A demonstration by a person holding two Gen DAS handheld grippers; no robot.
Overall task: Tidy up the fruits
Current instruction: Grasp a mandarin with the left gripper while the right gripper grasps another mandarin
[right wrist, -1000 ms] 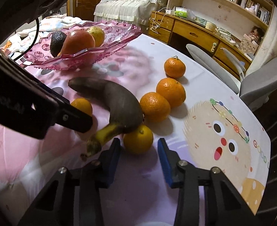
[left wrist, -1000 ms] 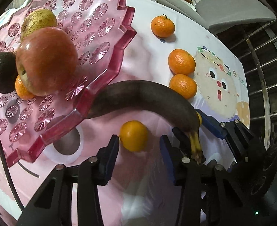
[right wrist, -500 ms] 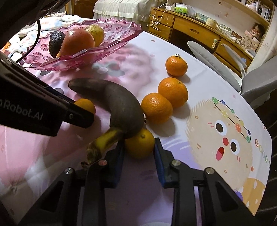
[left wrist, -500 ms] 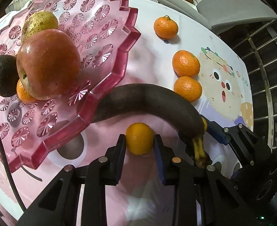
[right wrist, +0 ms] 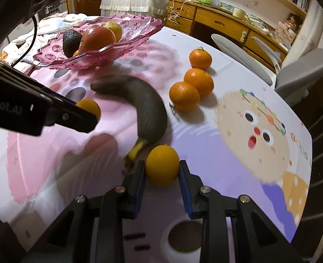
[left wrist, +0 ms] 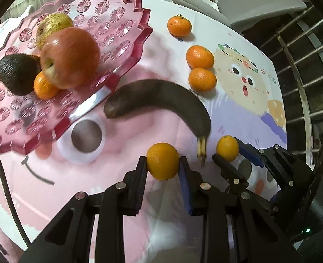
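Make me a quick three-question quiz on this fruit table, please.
1. True or false: the banana lies in the pink dish.
2. How many oranges sit loose on the cloth, not gripped and not in the dish?
3. What does the left hand-held gripper hold: A) apple, B) orange, C) avocado?

Key: 1. False, it lies on the cloth. 2. Three. 3. B, as does the right hand-held gripper.

You get warm, dim indoor light from above; soft shadows sit beside the loose orange mandarins [right wrist: 184,96]; glare streaks the scalloped pink glass dish [left wrist: 126,32]; motion blur smears the patterned tablecloth [right wrist: 238,164]; fisheye edges bend and darken.
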